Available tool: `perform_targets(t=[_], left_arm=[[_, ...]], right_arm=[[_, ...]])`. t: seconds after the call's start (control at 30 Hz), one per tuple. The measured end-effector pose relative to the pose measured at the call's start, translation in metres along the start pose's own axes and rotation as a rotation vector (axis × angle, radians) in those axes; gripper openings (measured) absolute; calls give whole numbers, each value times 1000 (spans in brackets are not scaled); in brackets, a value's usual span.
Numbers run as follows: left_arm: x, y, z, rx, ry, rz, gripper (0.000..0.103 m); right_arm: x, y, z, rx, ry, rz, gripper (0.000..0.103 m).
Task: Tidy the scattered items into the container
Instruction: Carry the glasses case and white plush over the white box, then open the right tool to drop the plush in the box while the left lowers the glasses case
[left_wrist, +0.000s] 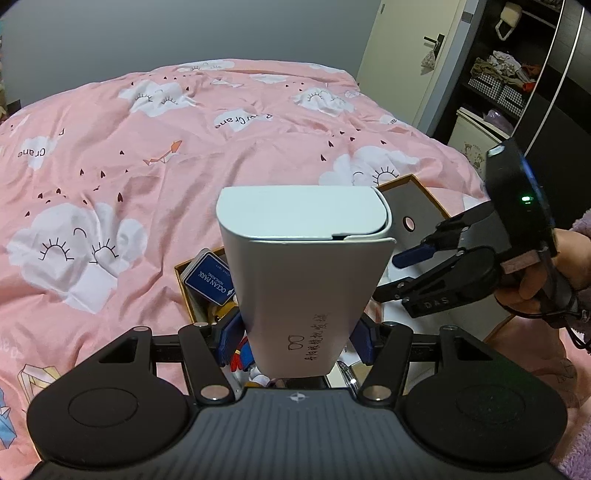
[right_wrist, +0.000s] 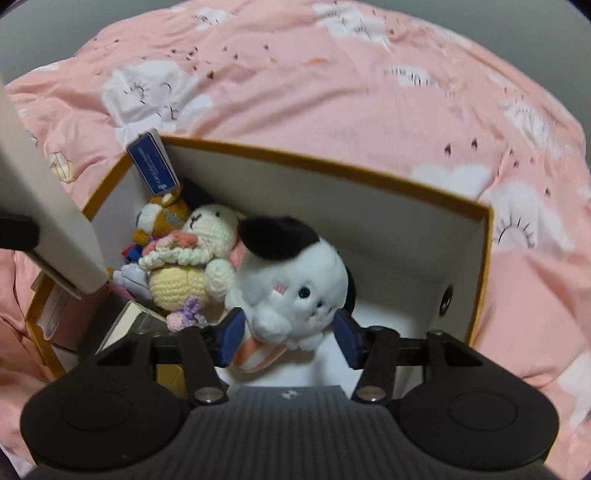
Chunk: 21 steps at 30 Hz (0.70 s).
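right gripper (right_wrist: 290, 338) half open, pads clear of the white plush puppy with black ear (right_wrist: 295, 280), lying in the mustard-rimmed cardboard box (right_wrist: 488, 258). left gripper (left_wrist: 295, 341) clamped on tall white carton (left_wrist: 306, 266); lower into the free corner, then release.

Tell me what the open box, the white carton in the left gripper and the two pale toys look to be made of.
Open box: rigid cardboard by the look, matte white inside, mustard-brown rim.
White carton: thin smooth card, likely; folded tuck flap, handwriting on it.
Cream doll: crocheted yarn, visible stitch rows.
Black-and-white toy: soft plush, fuzzy nap, though blurred.
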<state>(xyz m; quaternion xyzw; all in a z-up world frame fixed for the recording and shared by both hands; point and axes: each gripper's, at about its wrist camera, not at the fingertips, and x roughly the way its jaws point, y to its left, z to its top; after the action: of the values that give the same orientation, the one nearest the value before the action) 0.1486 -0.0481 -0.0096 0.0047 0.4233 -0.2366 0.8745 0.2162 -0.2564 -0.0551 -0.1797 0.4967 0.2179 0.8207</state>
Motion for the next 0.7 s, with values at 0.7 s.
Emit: perform_targets(t=[0.7], left_arm=[[25,-18,12,-53,53,-131,70]], right_arm=[[-63,16,-13,-59,-220,-79,40]])
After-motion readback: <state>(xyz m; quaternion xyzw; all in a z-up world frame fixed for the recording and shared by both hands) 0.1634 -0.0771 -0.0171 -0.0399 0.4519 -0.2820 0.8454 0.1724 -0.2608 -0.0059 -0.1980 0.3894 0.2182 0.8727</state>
